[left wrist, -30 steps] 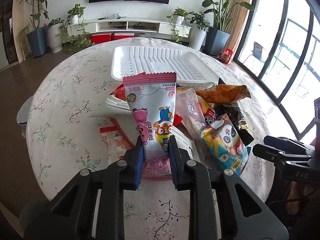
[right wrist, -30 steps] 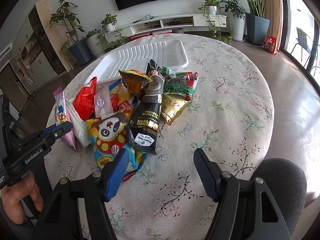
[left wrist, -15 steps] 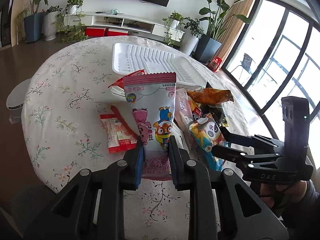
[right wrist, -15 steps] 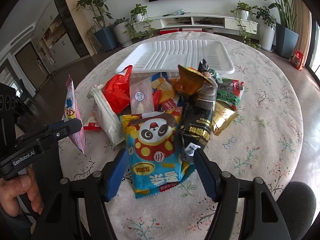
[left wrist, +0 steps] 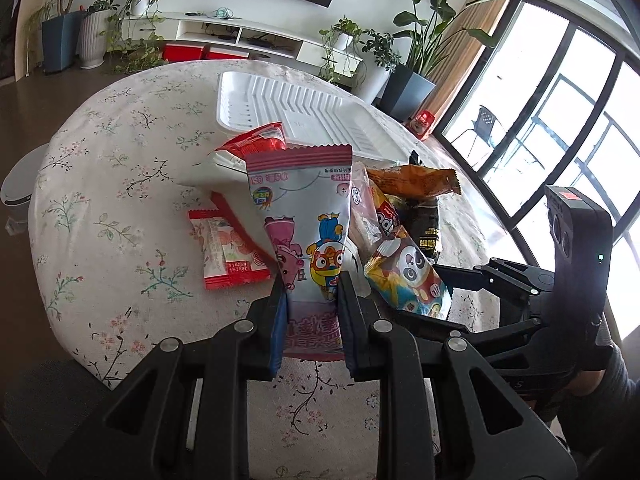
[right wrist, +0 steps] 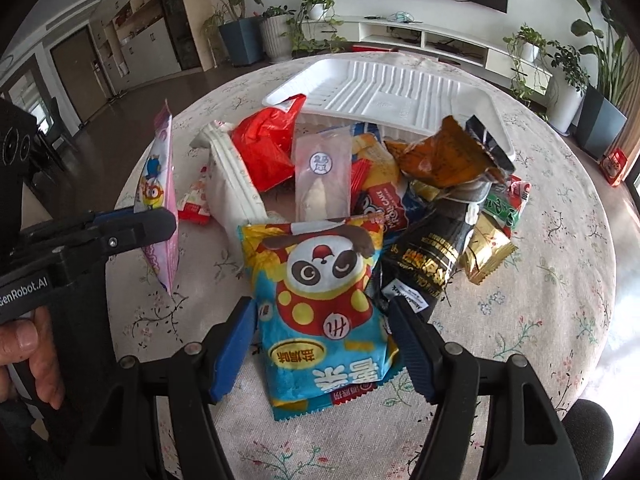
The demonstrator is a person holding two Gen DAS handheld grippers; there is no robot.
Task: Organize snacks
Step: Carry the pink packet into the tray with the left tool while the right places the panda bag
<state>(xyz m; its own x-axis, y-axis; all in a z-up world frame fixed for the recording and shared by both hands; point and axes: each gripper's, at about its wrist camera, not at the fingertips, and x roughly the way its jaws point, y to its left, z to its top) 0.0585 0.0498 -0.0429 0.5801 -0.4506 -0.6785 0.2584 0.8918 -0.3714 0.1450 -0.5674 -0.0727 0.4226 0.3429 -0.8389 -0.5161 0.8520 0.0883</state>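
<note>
The tray (right wrist: 404, 92) at the far side of the table (right wrist: 560, 264) holds nothing, so by the look of it the sorting has hardly begun. Almost every snack lies in one heap just near of the tray: a red bag (right wrist: 268, 148), a clear pouch (right wrist: 322, 176), an orange pack (right wrist: 436, 160), a black pack (right wrist: 428, 256), a gold pack (right wrist: 486, 254) and a green one (right wrist: 504, 208), overlapping each other.

The left gripper (left wrist: 310, 312) is pinching a pink pack (left wrist: 306, 232) by its near end, holding it upright above the cloth, to the left of the heap. One small red-and-white pack (left wrist: 226, 252) lies alone on the cloth, left of the pile.

The right gripper (right wrist: 322, 344) stands spread, its jaws on either side of the panda pack (right wrist: 320, 304) at the near edge of the heap; the pads do not seem to press on it yet.

What seems left: carry the pink pack to the tray, grip the panda pack, and then work through the whole pile piece by piece.
</note>
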